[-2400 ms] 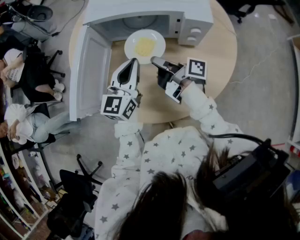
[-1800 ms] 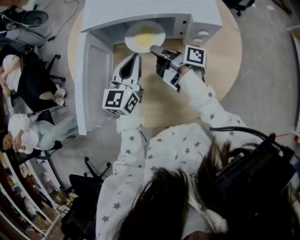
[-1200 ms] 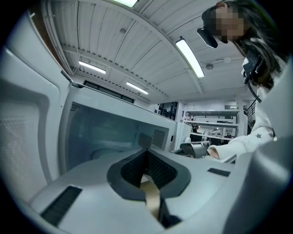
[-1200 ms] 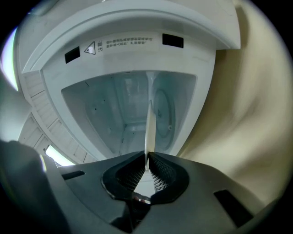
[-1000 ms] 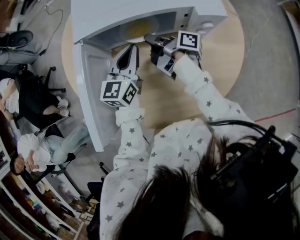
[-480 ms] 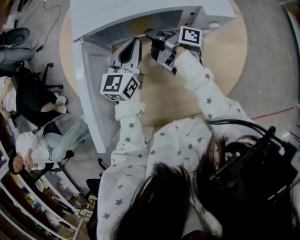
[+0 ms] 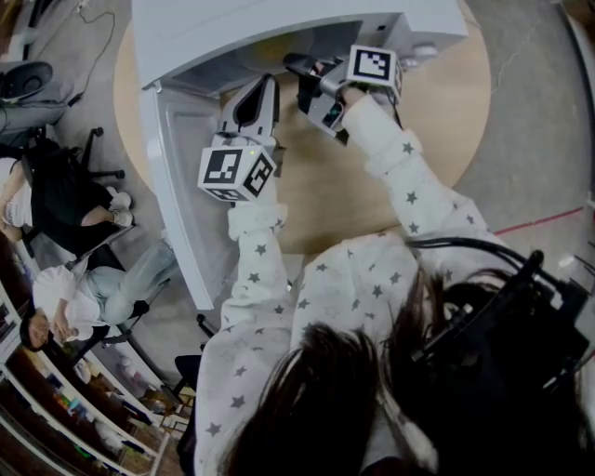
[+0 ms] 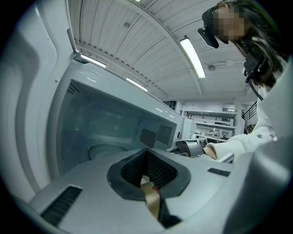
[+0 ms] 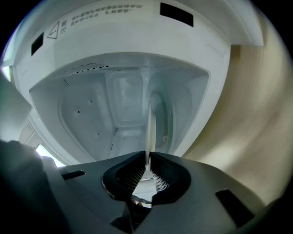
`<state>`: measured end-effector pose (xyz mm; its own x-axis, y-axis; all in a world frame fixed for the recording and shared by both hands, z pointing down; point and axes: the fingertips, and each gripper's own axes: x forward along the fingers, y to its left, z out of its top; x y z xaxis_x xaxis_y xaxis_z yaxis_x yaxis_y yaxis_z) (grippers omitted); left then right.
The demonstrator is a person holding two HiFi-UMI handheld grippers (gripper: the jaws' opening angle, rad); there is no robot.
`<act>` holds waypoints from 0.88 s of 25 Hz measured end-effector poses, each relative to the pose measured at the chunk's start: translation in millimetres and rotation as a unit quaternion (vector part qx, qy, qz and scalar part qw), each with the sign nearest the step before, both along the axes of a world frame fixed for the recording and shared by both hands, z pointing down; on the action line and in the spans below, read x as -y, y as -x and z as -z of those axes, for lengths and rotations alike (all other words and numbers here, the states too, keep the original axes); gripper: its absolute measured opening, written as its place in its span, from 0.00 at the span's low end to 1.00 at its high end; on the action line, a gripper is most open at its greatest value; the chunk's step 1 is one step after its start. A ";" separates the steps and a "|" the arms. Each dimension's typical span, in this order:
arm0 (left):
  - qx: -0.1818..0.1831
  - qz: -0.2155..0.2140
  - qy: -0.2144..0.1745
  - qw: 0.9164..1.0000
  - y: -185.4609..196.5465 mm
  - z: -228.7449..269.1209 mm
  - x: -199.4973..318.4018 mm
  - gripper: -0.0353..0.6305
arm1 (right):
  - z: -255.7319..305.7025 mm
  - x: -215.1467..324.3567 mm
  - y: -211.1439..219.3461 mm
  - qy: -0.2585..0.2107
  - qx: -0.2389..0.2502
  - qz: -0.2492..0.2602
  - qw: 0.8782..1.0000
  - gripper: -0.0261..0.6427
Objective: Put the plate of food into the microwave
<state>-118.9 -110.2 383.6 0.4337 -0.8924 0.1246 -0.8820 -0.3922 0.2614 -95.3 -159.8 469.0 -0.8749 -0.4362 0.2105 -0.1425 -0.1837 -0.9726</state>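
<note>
The white plate [image 9: 149,130] stands edge-on between my right gripper's [image 9: 149,160] pads, which are shut on its rim. It reaches into the white microwave's [image 7: 279,23] open cavity [image 9: 114,109], over the glass turntable [image 9: 167,114]. In the head view my right gripper [image 7: 292,65] is at the cavity mouth and the plate is hidden under the microwave's top. My left gripper [image 7: 262,85] hovers just left of it at the opening, shut and empty. The left gripper view looks along its jaws [image 8: 147,157] into the cavity, with the right gripper [image 8: 192,147] at the right.
The microwave door [image 7: 177,186] hangs open to the left, past the edge of the round wooden table [image 7: 437,121]. The control panel with knobs [image 7: 423,48] is to the right of the cavity. People sit on chairs [image 7: 56,195] at the far left on the floor.
My right gripper has carried the plate off the table, forward into the microwave cavity. The left gripper has moved forward beside it to the opening.
</note>
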 end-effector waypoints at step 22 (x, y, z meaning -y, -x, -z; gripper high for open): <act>-0.003 -0.001 0.004 1.000 -3.3 -3.1 -1.0 0.06 | 0.6 10.8 0.1 -0.095 -0.102 -0.039 0.989 0.38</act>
